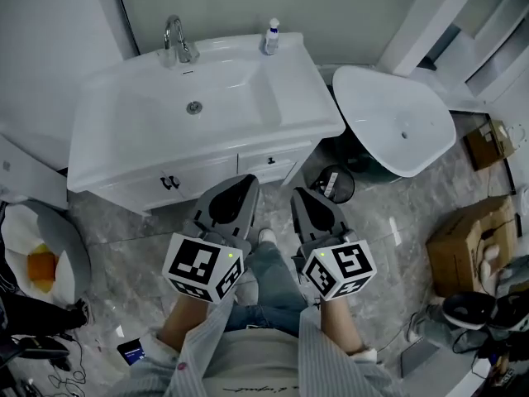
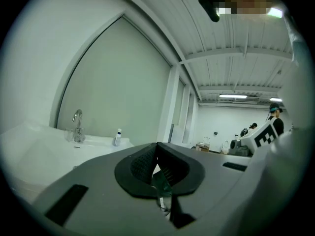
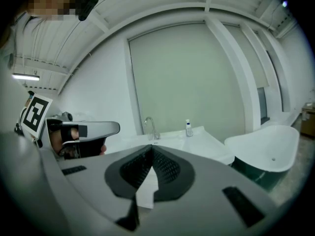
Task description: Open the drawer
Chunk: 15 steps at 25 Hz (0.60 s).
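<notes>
A white vanity (image 1: 124,151) with a sink stands in front of me. On its front, right of the two cabinet doors, is a closed drawer (image 1: 281,169) with a small dark knob (image 1: 271,160). My left gripper (image 1: 245,182) is shut and empty; it points at the cabinet front just below the drawer, a short way off it. My right gripper (image 1: 300,194) is also shut and empty, beside the cabinet's right corner. In the left gripper view the pads (image 2: 147,161) meet at the tip of the left gripper (image 2: 157,146). In the right gripper view the right gripper (image 3: 150,149) is likewise shut.
A faucet (image 1: 178,44) and a small bottle (image 1: 271,35) stand at the back of the sink. A white basin on a dark base (image 1: 397,118) stands close on the right, with a round dark object (image 1: 335,182) on the floor between. Cardboard boxes (image 1: 471,242) lie at right, a bag (image 1: 41,263) at left.
</notes>
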Each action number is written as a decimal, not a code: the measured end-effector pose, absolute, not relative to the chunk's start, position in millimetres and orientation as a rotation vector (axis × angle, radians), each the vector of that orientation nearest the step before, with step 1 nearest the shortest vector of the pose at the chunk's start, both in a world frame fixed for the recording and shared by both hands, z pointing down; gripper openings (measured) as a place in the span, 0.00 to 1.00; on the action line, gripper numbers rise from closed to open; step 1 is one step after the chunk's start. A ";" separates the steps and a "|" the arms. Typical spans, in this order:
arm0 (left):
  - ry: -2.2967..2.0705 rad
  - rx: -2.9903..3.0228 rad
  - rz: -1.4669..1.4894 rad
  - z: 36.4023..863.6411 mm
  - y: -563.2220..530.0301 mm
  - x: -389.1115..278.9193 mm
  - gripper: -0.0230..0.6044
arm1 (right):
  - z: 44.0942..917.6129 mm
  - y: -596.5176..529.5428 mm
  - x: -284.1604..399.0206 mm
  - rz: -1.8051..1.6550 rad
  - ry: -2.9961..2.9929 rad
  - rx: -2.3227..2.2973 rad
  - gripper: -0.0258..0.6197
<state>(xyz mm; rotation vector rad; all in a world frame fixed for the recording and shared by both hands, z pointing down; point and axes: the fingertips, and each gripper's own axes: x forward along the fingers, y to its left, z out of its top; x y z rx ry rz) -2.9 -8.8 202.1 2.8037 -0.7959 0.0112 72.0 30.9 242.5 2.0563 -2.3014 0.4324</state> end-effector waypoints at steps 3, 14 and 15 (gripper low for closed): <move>-0.839 2.790 0.013 198.2 -36.5 22.7 0.06 | 238.1 0.6 97.3 0.436 -2.329 2.013 0.05; -0.977 2.738 0.001 198.2 -106.0 92.6 0.06 | 229.9 -79.7 163.1 0.420 -2.434 1.849 0.06; -0.989 2.733 0.001 199.6 -110.3 95.9 0.06 | 231.2 -85.0 166.3 0.421 -2.441 1.835 0.06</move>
